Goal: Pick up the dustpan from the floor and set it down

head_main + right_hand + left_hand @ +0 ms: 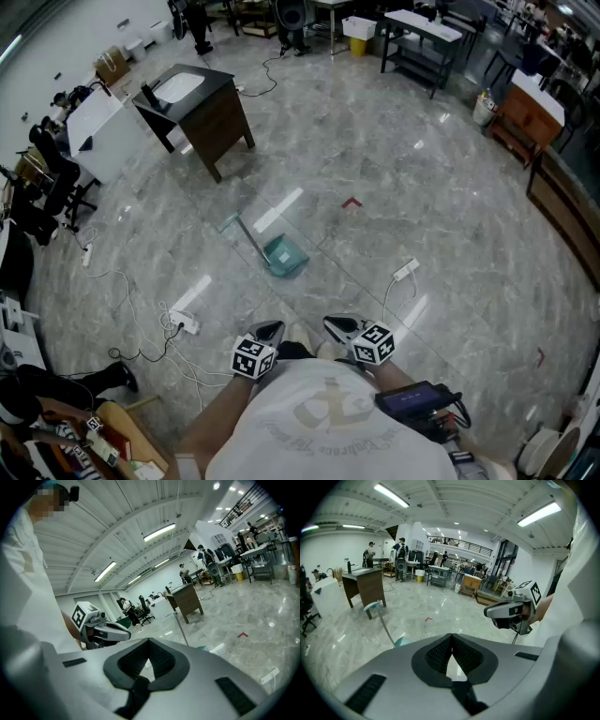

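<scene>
Head looks down, gripper views share dustpan (pixel 285 255)

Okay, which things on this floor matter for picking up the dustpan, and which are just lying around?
For the job:
- dustpan, on the floor
- left gripper, shut and empty
- right gripper, shut and empty

Lying about:
- power strip ahead of the right gripper
- red floor mark
- brown cabinet

The dustpan (pixel 284 255), a teal pan with a long thin handle slanting up to the left, stands on the floor well ahead of the left gripper (pixel 269 331) and right gripper (pixel 340 326), touching neither.
</scene>
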The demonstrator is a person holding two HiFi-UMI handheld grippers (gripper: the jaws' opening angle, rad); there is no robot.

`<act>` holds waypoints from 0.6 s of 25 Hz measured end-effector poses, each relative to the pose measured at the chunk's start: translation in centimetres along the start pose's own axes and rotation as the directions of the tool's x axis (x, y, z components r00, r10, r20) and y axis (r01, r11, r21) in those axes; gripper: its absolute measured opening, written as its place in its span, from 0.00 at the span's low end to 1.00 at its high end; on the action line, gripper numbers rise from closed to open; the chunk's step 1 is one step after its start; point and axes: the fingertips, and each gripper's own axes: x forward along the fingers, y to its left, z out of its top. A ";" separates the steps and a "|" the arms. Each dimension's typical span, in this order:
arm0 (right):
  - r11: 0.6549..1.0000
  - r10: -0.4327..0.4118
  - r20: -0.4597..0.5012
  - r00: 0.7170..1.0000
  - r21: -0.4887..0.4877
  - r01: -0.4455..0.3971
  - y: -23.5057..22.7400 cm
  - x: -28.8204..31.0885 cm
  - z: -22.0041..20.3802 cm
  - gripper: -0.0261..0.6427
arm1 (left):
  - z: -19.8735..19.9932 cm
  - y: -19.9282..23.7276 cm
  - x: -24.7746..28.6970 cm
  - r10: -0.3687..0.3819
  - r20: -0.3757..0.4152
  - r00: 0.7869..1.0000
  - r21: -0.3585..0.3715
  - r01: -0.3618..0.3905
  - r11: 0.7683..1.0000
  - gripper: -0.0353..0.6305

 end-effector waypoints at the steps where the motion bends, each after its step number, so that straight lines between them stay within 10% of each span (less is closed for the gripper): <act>1: 1.000 -0.006 0.011 1.000 0.011 0.006 -0.1 -0.1 0.1 0.06 | 0.0 0.0 -0.2 0.000 0.002 1.000 0.000 0.000 1.000 0.07; 15: 1.000 0.003 -0.020 1.000 -0.030 -0.004 -0.1 1.4 0.2 0.06 | -1.2 2.3 -2.9 0.095 0.049 0.994 -0.063 -0.092 0.994 0.07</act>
